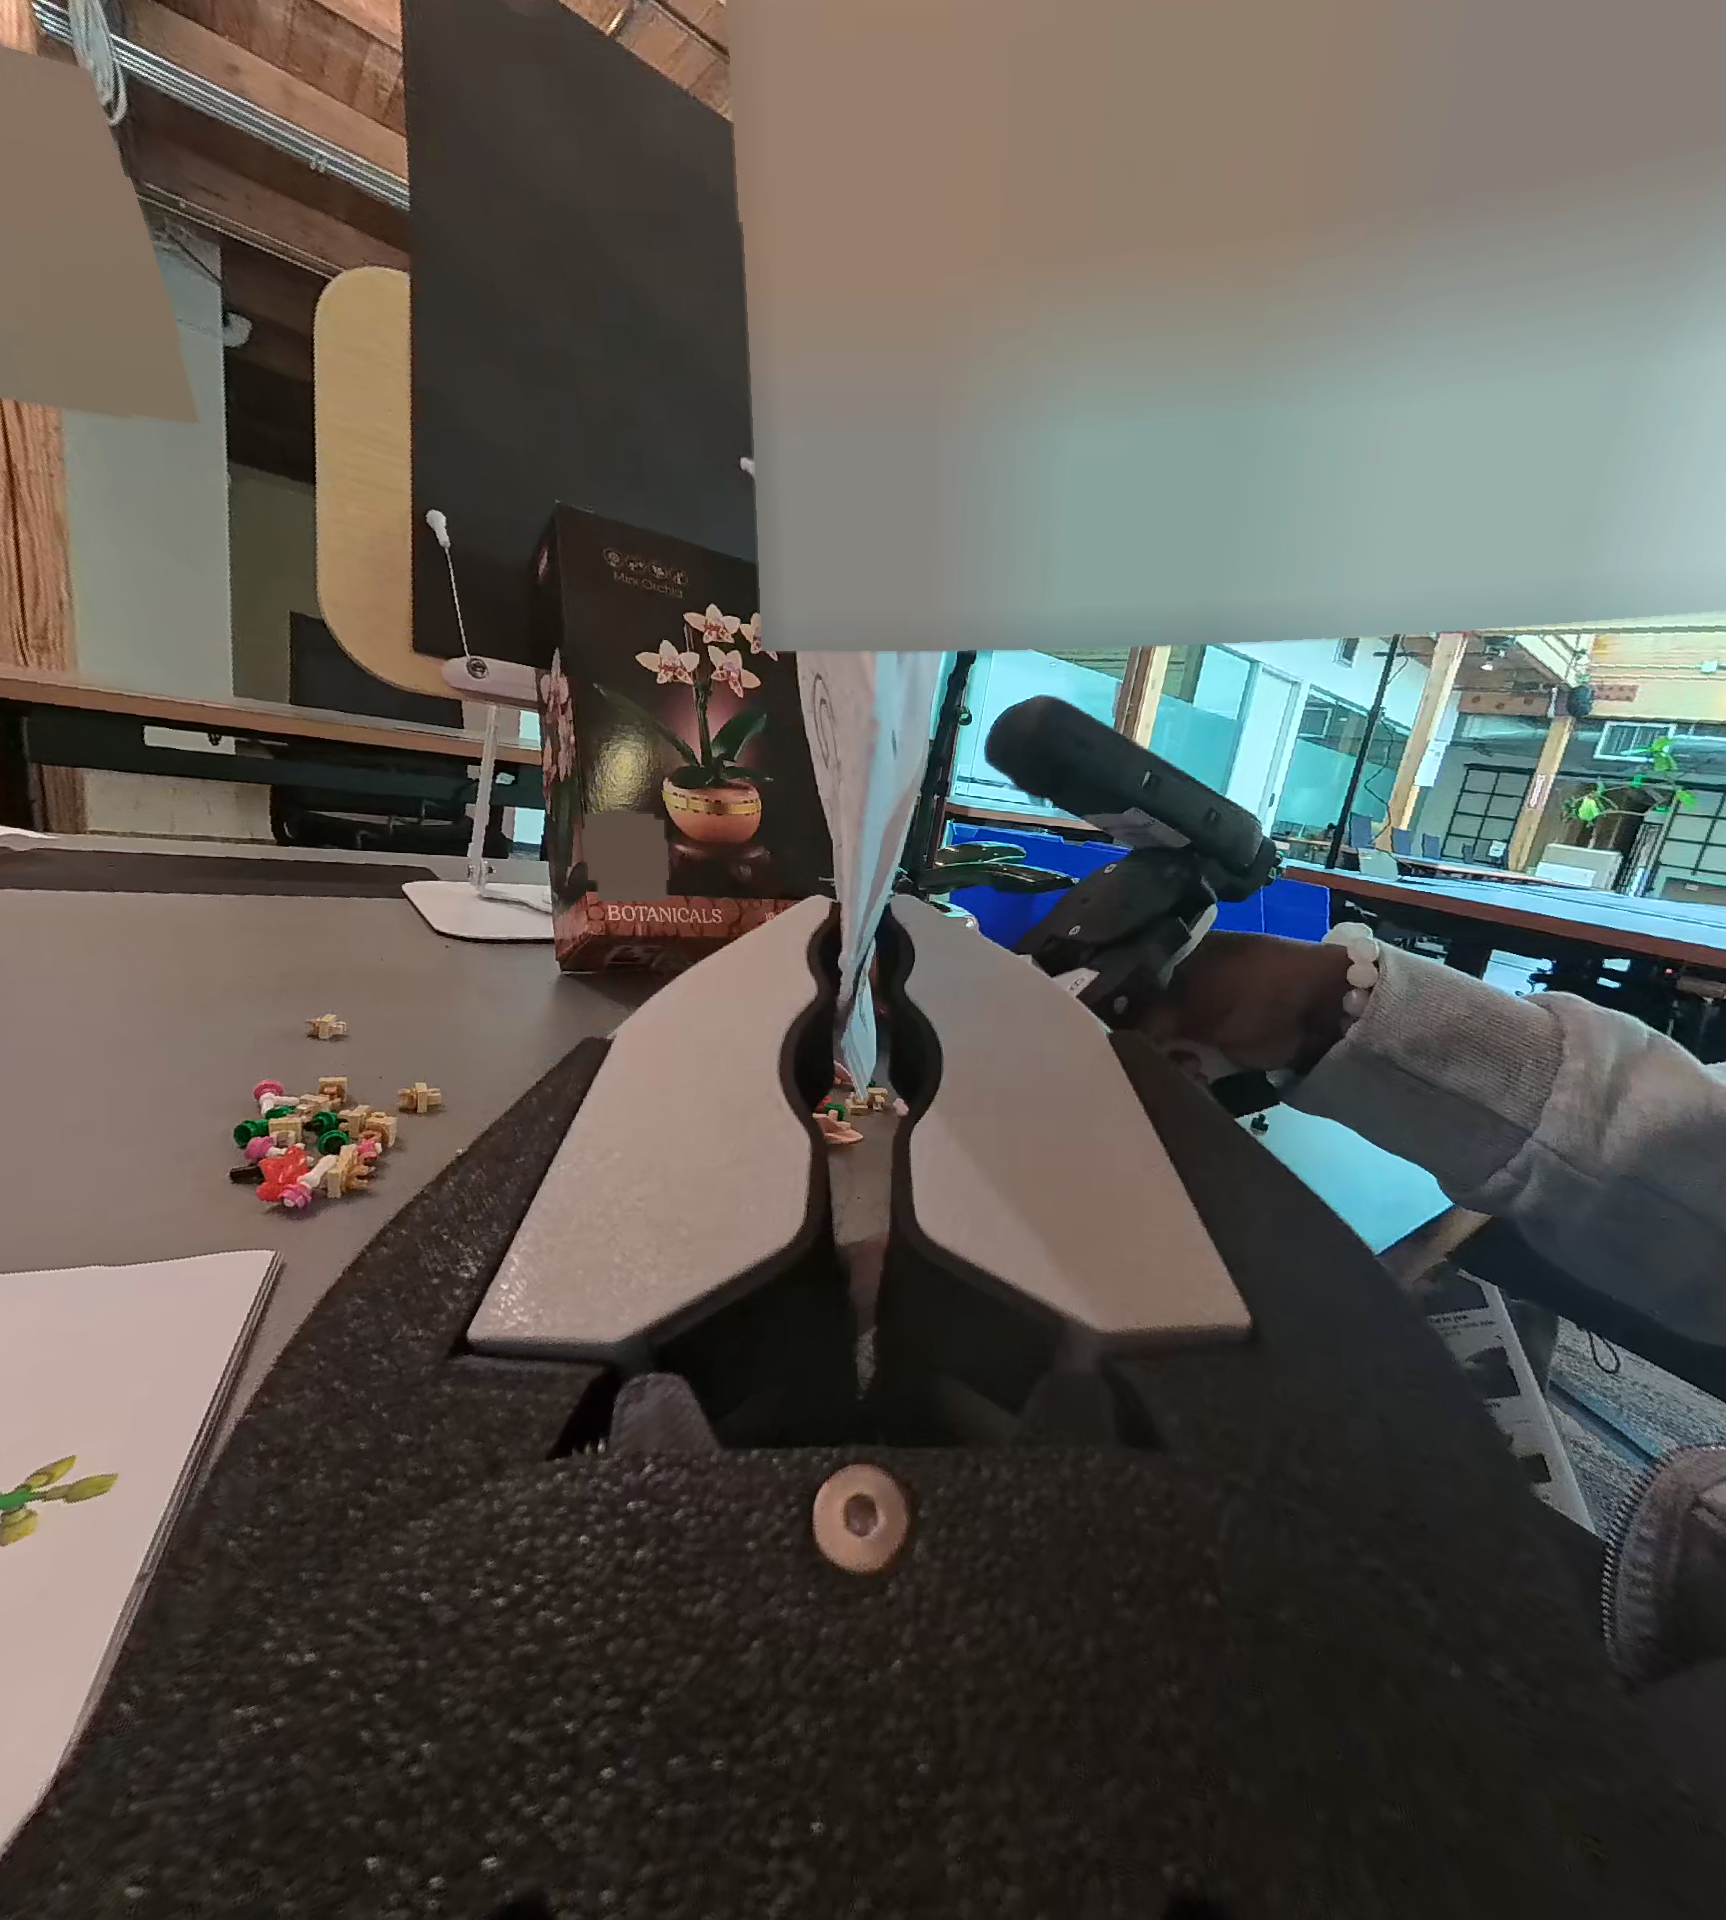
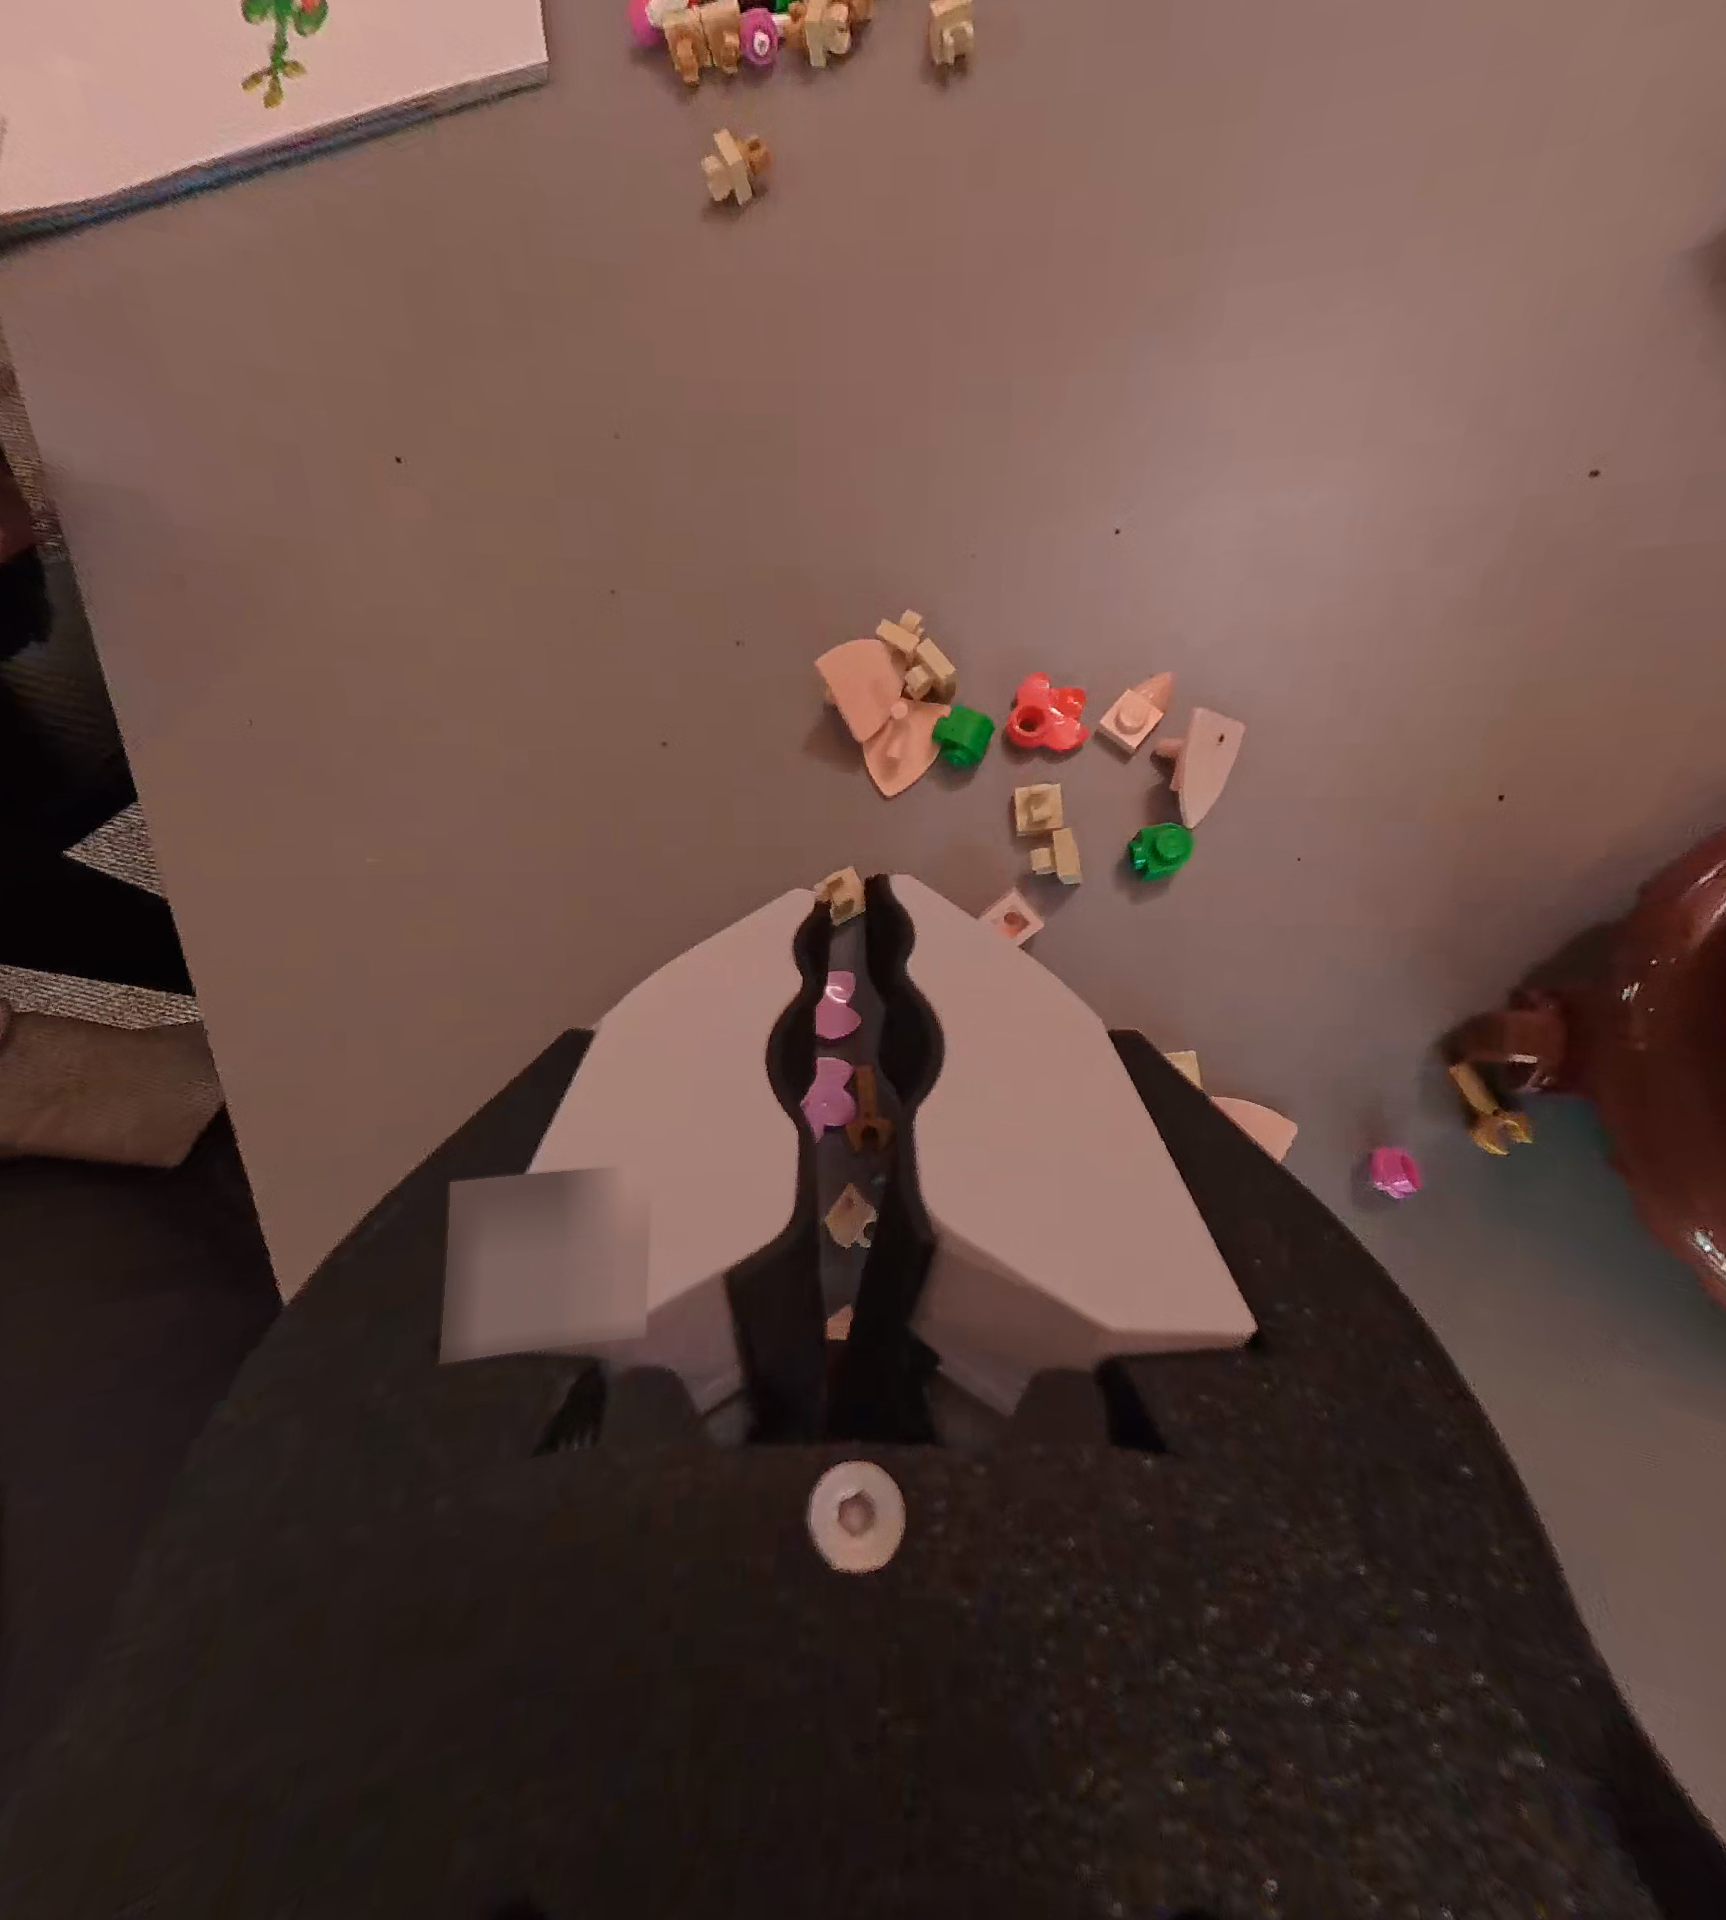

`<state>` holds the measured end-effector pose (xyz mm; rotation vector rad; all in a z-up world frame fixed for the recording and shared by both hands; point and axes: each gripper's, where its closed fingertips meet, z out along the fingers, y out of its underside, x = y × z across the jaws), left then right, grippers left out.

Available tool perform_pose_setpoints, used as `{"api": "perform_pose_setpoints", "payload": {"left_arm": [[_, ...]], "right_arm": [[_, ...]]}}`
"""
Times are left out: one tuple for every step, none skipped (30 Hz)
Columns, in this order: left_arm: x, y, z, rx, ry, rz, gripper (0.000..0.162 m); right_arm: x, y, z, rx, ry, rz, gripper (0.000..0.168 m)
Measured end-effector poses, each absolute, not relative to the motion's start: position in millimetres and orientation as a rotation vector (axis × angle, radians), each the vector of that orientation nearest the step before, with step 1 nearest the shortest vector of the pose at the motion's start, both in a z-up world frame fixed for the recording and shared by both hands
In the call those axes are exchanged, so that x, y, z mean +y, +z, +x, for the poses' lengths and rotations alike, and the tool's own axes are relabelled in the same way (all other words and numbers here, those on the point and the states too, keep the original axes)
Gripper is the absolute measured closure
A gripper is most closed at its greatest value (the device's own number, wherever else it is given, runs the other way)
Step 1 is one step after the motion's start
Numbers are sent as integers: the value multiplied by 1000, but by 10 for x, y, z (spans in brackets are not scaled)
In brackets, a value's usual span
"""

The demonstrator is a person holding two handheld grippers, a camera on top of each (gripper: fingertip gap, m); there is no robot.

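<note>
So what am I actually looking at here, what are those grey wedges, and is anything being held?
No robot: a person carries a two-finger gripper in each hand, with a camera looking along the fingers. The grey wedges are those fingers. In the left wrist view the left gripper is shut on a thin white bag hanging upright over the grey table; the person's other hand holds the second tool beyond. The right wrist view looks straight down: the right gripper is nearly shut, pinching a small tan piece among scattered toy bricks. A booklet and flower-picture box lie nearby.
</note>
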<state>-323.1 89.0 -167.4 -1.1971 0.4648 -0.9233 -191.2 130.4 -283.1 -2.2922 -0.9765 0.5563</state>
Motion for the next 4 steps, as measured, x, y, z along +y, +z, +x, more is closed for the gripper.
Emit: {"api": "perform_pose_setpoints", "payload": {"left_arm": [[887,-1679,-3226,467,-926,-1199,158],[886,-1690,-3220,470,-930,-1205,158],[885,-1704,-3211,475,-935,-1213,158],[882,-1719,-3199,479,-942,-1220,158]], "right_arm": [[1312,-2775,-1939,-963,587,-2270,162],[1303,-2653,-2001,-945,649,-2229,162],[1283,-2463,-2093,-929,732,-2167,162],[1258,-2206,-2207,-914,815,-2079,162]]}}
